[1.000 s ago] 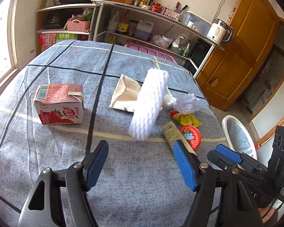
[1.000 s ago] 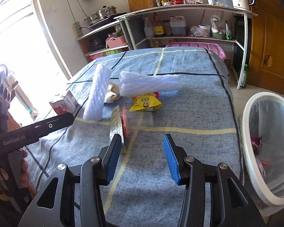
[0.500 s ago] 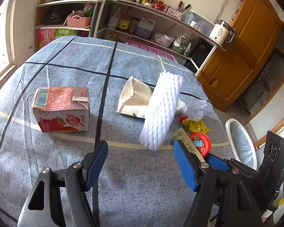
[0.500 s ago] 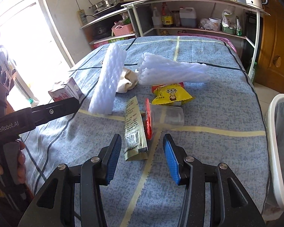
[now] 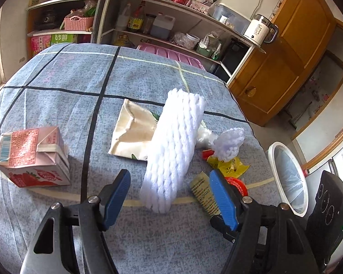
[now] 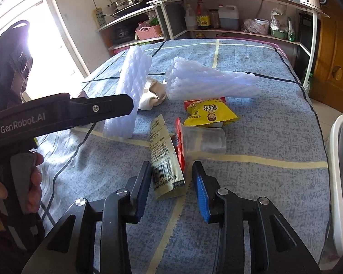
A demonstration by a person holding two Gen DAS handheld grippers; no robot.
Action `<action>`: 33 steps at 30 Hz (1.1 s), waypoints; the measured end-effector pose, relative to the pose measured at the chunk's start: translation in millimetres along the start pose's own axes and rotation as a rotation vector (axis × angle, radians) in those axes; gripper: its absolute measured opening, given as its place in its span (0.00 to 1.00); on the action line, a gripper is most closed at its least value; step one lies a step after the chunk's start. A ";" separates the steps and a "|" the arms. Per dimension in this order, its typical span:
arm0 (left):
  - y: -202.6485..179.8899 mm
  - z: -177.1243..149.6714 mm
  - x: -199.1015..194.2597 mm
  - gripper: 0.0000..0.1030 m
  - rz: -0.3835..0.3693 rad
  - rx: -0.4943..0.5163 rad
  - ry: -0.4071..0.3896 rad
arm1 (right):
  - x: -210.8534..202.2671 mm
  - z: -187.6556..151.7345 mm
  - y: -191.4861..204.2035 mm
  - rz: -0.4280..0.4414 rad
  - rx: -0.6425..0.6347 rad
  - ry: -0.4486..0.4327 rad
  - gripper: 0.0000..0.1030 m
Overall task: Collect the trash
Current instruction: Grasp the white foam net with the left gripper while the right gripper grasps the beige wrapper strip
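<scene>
Left gripper (image 5: 170,197): level over table, jaws spread, foam sleeve (image 5: 173,150) just ahead between them.
Right gripper (image 6: 171,188): low, jaws spread around sachet (image 6: 163,157).
Foam sleeves: 2.
Carton (image 5: 32,157): 1.

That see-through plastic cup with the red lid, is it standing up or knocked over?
Knocked over. The clear cup lies on its side on the blue cloth, its red lid facing sideways. It looks empty.

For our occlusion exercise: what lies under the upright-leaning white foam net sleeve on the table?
The white foam net sleeve covers one edge of a cream paper bag. Whatever else lies beneath it is hidden.
</scene>
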State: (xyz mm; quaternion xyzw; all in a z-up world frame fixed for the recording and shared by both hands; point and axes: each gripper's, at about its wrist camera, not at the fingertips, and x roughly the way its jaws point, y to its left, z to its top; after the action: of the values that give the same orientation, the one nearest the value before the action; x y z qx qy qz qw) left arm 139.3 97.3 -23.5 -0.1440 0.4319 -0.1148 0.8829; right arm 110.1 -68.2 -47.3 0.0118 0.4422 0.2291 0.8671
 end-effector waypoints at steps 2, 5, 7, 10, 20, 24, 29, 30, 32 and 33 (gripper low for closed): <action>0.1 0.5 4.4 0.71 0.004 -0.005 0.007 | -0.9 -0.8 0.1 0.002 -0.002 -0.001 0.29; 0.5 2.5 10.0 0.71 -0.001 -0.008 0.012 | -1.6 -2.2 -0.2 0.008 -0.005 -0.003 0.26; 2.1 3.4 11.7 0.71 0.007 -0.019 0.008 | -2.4 -2.7 -1.5 0.012 -0.004 -0.007 0.24; 3.2 4.5 14.3 0.71 0.010 -0.034 0.012 | -3.8 -4.9 -1.4 0.012 -0.001 -0.012 0.21; 0.6 4.4 12.0 0.40 0.022 -0.024 -0.007 | -7.0 -7.8 -3.0 0.016 0.010 -0.021 0.21; 2.3 4.1 9.4 0.33 0.024 -0.030 -0.018 | -8.3 -9.2 -4.0 0.016 0.012 -0.023 0.21; 2.5 3.6 1.7 0.33 0.024 -0.033 -0.038 | -12.0 -12.3 -4.7 0.022 0.015 -0.031 0.20; 2.3 3.0 0.1 0.33 0.022 -0.031 -0.038 | -13.1 -13.0 -5.1 0.025 0.016 -0.033 0.20; 1.2 1.9 -3.0 0.33 0.020 -0.028 -0.043 | -15.8 -14.0 -4.6 0.030 0.018 -0.040 0.20; 0.6 1.2 -4.5 0.33 0.020 -0.028 -0.044 | -17.2 -14.4 -4.8 0.032 0.017 -0.042 0.20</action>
State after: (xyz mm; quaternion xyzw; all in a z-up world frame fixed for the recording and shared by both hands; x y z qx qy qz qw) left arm 137.6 99.5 -19.6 -0.1546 0.4155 -0.0964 0.8912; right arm 92.2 -82.1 -44.1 0.0311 0.4258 0.2389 0.8722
